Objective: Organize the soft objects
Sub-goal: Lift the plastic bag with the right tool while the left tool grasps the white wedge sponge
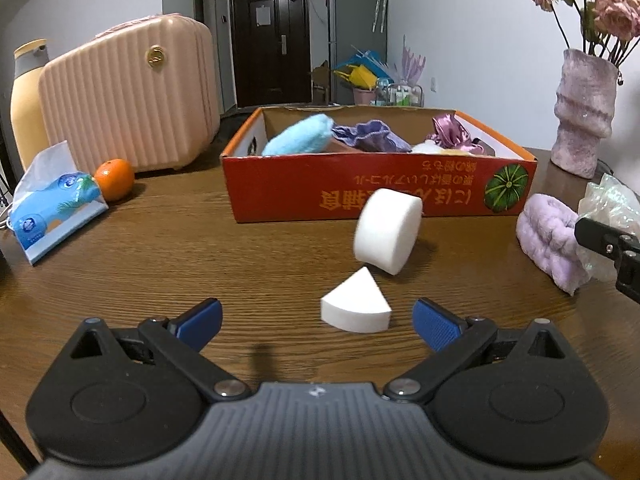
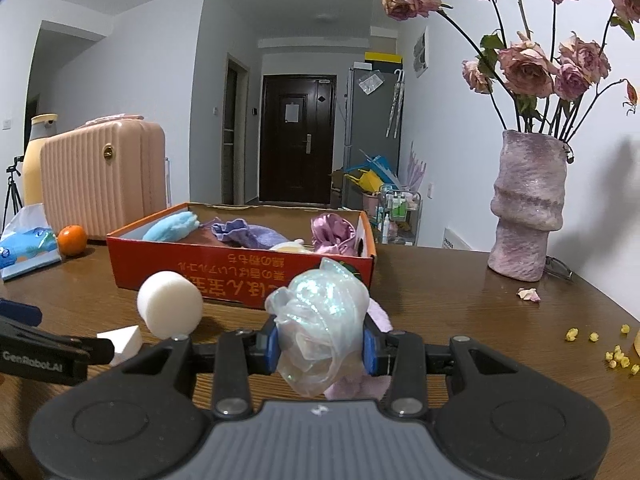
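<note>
My left gripper (image 1: 316, 322) is open and empty, low over the table, with a white wedge sponge (image 1: 355, 306) just ahead between its fingers. A white round sponge (image 1: 387, 236) stands tilted beyond it, in front of the red cardboard box (image 1: 360, 188) that holds a blue plush, purple cloths and other soft things. My right gripper (image 2: 322, 344) is shut on an iridescent mesh scrunchie (image 2: 320, 320), held above a lilac fluffy headband (image 1: 548, 236) lying on the table. The round sponge (image 2: 170, 304) and wedge (image 2: 124, 342) also show in the right wrist view.
A pink suitcase (image 1: 128, 96), an orange (image 1: 114, 179), a tissue pack (image 1: 52, 212) and a yellow bottle (image 1: 26, 100) stand at the left. A lilac vase with dried roses (image 2: 528, 208) stands at the right. Petals and yellow crumbs (image 2: 616, 354) lie near the right edge.
</note>
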A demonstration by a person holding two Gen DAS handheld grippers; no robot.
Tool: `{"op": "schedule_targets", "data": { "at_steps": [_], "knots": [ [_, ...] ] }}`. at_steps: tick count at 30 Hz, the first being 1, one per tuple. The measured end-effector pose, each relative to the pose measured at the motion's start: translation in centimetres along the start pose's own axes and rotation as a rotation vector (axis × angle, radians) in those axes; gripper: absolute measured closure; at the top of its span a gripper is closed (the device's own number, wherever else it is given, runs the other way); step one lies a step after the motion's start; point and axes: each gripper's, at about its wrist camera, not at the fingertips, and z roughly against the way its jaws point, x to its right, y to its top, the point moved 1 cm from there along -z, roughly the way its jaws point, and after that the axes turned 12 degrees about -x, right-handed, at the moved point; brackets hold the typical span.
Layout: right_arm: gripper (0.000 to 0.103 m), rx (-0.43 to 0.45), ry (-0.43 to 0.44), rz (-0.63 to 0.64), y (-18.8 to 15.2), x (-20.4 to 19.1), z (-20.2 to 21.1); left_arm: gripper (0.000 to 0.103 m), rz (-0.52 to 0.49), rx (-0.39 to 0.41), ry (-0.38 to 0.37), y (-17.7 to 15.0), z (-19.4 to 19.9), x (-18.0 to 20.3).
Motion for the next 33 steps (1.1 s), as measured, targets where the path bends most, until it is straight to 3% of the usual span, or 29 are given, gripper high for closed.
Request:
{"op": "schedule_targets", "data": {
  "at_steps": [15, 33],
  "knots": [
    [0.065, -0.002, -0.004, -0.004, -0.1, 1.0, -0.1, 0.000, -0.028, -0.064, -0.009, 1.3, -2.4, 2.3],
    [0.065, -0.003, 0.000, 0.000, -0.2, 0.7, -0.2, 0.047, -0.035, -0.115, -0.065, 1.5, -3.3, 2.2]
  ]
}}
